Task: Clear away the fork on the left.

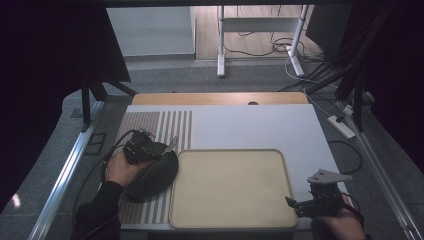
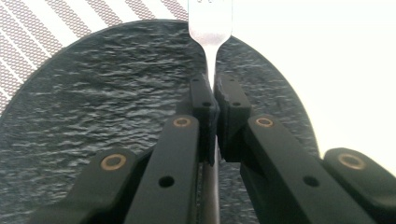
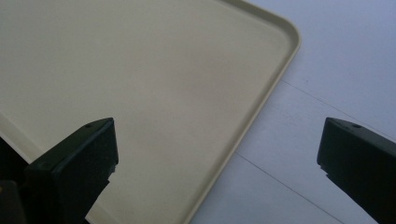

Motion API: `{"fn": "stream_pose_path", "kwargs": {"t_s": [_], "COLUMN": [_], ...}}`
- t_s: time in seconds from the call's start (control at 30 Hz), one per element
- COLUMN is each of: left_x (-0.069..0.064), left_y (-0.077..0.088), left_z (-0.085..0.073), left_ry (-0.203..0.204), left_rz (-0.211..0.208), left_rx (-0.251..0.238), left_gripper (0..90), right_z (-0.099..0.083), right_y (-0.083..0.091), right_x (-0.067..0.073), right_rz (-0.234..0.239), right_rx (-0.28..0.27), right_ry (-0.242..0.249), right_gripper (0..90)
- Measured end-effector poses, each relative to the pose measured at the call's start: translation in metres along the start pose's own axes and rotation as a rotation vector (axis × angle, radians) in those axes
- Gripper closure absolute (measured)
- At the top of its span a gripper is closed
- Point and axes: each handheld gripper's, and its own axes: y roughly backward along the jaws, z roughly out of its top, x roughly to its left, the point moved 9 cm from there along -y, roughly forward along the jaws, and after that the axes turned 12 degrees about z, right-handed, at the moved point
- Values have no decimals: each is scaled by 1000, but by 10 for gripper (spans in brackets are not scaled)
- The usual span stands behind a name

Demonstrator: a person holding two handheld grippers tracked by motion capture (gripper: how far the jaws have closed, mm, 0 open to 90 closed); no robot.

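The fork (image 2: 210,28) is cut off at the top of the left gripper view, its tines out of frame, and in the high view it is only a thin pale sliver. The left gripper (image 2: 214,100) pinches the fork's handle between jaws pressed close, above the dark slate plate (image 1: 152,175) at the left, just beside the beige tray (image 1: 280,165) (nothing lies in it). The right gripper (image 1: 294,204) hovers at the tray's near right corner, jaws spread wide apart
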Motion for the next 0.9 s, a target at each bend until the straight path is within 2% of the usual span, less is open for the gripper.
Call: {"fn": "stream_pose_path", "kwargs": {"t_s": [0.1, 0.27, 0.47, 0.53, 0.57, 0.6, 0.7, 0.83, 0.87, 0.9], "left_x": [-11, -20, -43, -47, -54, -54, -69, -79, -85, -85], "left_y": [2, 2, -1, -2, -3, -3, -6, -8, -10, -10], "left_z": [-2, -3, -4, -4, -4, -4, -1, 1, 3, 3], "left_ry": [-5, -12, 0, 2, 3, 3, 3, 4, 6, 6], "left_rz": [-11, 4, -27, -31, -40, -40, -61, -52, -54, -54], "left_rx": [-2, 13, 29, 28, 33, 33, 38, 54, 60, 60], "left_gripper": [860, 860, 860, 860, 860, 860, 860, 860, 860, 860], "right_z": [0, 0, 0, 0, 0, 0, 0, 1, 1, 1], "right_y": [0, 0, -1, -1, -1, -1, -2, -2, -2, -2], "right_x": [0, 0, 1, 1, 1, 1, 1, 1, 1, 1], "right_rz": [0, 2, 2, 2, 3, 3, 4, 5, 5, 6], "right_rx": [1, 1, 4, 4, 6, 6, 10, 10, 10, 11], "right_ry": [1, 1, 3, 4, 3, 3, 8, 10, 11, 12], "right_gripper": [0, 0, 0, 0, 0, 0, 0, 0, 0, 0]}}
